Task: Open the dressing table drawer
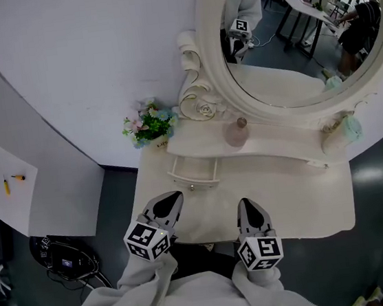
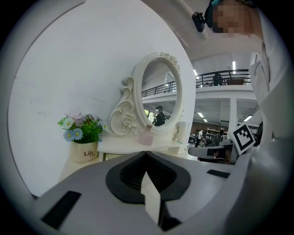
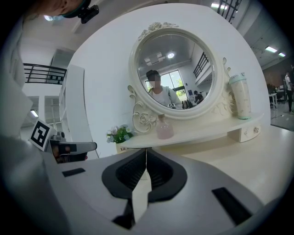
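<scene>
The cream dressing table [image 1: 301, 198] stands against the wall under an oval mirror [image 1: 289, 47]. A small drawer [image 1: 194, 171] with a round knob [image 1: 191, 187] sits under the left end of the raised shelf and juts a little forward. My left gripper [image 1: 172, 201] hovers just in front of that drawer, jaws shut on nothing. My right gripper [image 1: 248, 208] is over the tabletop's front edge, also shut and empty. In the left gripper view the left gripper [image 2: 146, 156] points toward the shelf. In the right gripper view the right gripper [image 3: 146, 151] faces the mirror.
On the table stand a flower pot [image 1: 148, 126] at the back left, a pink bottle [image 1: 236, 133] on the shelf, and a pale green tumbler [image 1: 341, 132] at the right. A second small drawer [image 1: 317, 162] is under the shelf's right end. A black device [image 1: 62, 258] lies on the floor left.
</scene>
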Tool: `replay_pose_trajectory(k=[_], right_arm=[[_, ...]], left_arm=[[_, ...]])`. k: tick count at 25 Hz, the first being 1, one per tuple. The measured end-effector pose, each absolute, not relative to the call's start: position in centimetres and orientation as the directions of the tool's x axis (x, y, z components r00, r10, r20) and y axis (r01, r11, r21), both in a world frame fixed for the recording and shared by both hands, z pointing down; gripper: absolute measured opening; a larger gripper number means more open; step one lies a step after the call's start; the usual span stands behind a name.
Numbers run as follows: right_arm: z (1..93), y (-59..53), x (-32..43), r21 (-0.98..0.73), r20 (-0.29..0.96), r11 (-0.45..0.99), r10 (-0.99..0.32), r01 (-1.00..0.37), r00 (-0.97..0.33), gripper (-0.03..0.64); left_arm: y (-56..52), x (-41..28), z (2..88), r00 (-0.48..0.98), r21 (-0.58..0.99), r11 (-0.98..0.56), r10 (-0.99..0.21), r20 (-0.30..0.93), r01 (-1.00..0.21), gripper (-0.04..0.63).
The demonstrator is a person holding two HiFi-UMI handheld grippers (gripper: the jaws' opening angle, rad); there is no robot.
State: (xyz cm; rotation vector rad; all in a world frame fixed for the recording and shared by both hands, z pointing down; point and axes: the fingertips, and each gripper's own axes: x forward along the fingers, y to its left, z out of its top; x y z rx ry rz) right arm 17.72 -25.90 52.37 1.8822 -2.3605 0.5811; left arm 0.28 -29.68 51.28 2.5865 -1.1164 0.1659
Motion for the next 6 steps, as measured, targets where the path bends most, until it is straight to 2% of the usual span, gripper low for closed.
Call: replay_pose_trajectory(k=[6], right_arm=[[52.53,-26.06,17.9,-0.253,0.289,0.174,-0.925,-0.952,-0.245,0.034]], left_arm=[[-29.85,0.47,51.57,0.689,0.25,-0.643,-0.684,0.239,-0.724,0.015]])
